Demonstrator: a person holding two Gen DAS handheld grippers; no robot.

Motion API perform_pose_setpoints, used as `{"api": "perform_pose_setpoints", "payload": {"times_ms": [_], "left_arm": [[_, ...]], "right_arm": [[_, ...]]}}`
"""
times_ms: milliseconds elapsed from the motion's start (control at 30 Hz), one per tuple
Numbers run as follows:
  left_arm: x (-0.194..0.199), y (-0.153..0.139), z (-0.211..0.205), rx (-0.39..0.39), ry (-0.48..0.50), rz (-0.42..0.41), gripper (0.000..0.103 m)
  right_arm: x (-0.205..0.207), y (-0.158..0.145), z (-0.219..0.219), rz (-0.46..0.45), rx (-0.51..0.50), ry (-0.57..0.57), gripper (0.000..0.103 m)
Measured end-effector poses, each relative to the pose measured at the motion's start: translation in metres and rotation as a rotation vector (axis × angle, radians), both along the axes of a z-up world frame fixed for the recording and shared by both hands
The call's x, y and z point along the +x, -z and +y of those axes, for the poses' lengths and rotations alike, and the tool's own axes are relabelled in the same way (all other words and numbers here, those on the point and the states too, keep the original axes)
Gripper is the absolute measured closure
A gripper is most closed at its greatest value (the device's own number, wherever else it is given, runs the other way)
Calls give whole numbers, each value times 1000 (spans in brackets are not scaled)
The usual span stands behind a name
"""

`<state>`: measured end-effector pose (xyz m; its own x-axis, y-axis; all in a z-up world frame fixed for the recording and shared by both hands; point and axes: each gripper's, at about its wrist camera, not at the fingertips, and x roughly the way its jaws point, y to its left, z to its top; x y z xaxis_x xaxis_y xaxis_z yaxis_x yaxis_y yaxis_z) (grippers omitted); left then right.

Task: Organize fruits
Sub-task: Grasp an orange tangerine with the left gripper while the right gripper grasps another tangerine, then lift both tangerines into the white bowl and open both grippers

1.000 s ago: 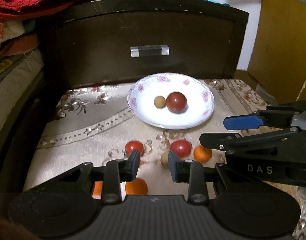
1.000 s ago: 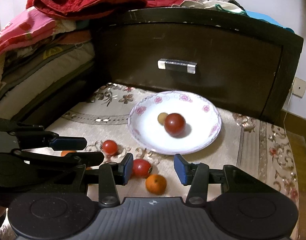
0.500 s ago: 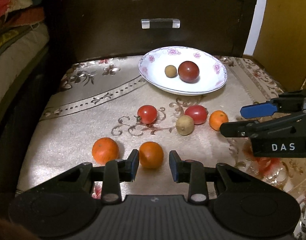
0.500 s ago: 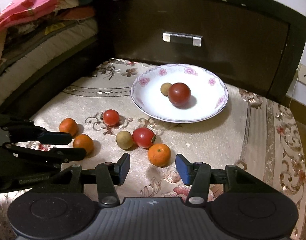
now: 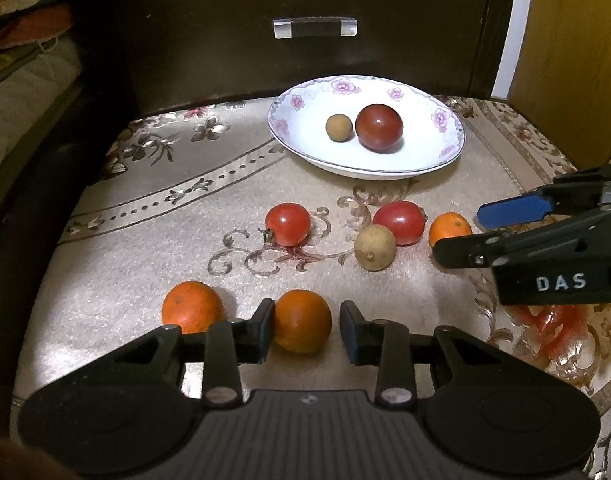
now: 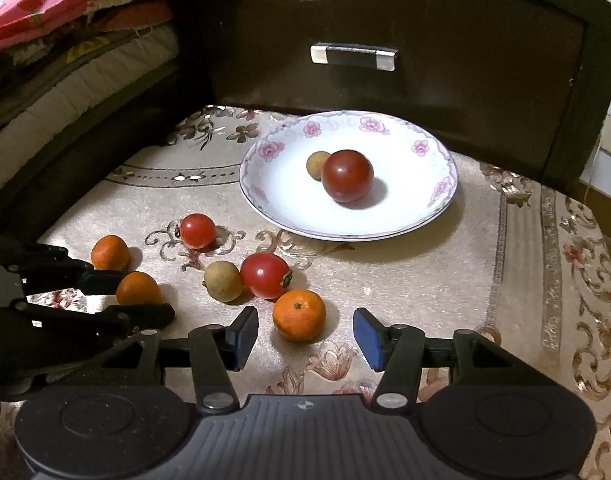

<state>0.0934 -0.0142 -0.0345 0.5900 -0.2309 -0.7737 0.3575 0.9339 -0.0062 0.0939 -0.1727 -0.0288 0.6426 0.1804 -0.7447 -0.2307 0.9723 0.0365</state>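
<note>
The left hand-held gripper (image 5: 303,326), fingers apart, straddles a round, dimpled orange mandarin (image 5: 302,321) without clamping it.

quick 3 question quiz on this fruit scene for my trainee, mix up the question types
1. True or false: the white plate already holds a dark red tomato and a small brown fruit.
2. How many orange fruits lie on the patterned cloth?
A) one
B) three
C) five
3. Fill in: the left gripper has its open fingers on either side of an ____ fruit.

Key
1. True; the two sit side by side in the plate.
2. B: one in front of the right gripper, one between the left gripper's fingers, one to its left.
3. orange; the fingers are not yet closed on it.
</note>
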Motion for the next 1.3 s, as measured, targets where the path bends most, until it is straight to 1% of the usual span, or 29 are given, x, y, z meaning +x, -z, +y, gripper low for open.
{"api": "perform_pose_setpoints", "payload": {"times_ms": [233,300,333,367,433,500,633,767,867,933,1000,1067,1133,1300], "left_arm": [[-1,1,-1,0,0,-16,62],[0,0,0,-7,-2,-12,64],[-1,0,-1,-11,-1,-8,66],[-1,0,-1,-10,1,-6,67],[-2,-1,-2,-10,9,-1,67],[-4,-2,-3,-26,20,10,67],[-10,-6,-8,-41,54,3,67],[-13,-6,-12,-28,76,1,67],[-13,-2,-12,-23,81,20,67],[-15,-1,-14,-8,90,10,66],[-15,-1,-15,0,94,8,64],[-14,0,-13,-5,87,9,60],[-13,0,-11,-15,79,13,59],[-10,1,-12,-13,81,5,58]], "right_arm": [[7,8,2,26,-11,-9,55],[8,8,3,24,-21,-12,64],[9,8,3,25,-20,-14,72],[9,7,2,29,-9,-14,76],[10,7,0,35,-1,-13,76],[9,6,-1,40,0,-14,76],[3,3,-1,61,21,-29,76],[-3,3,6,78,20,-70,76],[-5,4,12,68,-18,-100,75],[-5,4,13,65,-18,-100,74],[-4,4,13,64,-21,-101,72],[-4,5,12,61,-28,-101,62],[-4,5,13,59,-29,-107,60],[-2,5,12,55,-32,-97,60]]}}
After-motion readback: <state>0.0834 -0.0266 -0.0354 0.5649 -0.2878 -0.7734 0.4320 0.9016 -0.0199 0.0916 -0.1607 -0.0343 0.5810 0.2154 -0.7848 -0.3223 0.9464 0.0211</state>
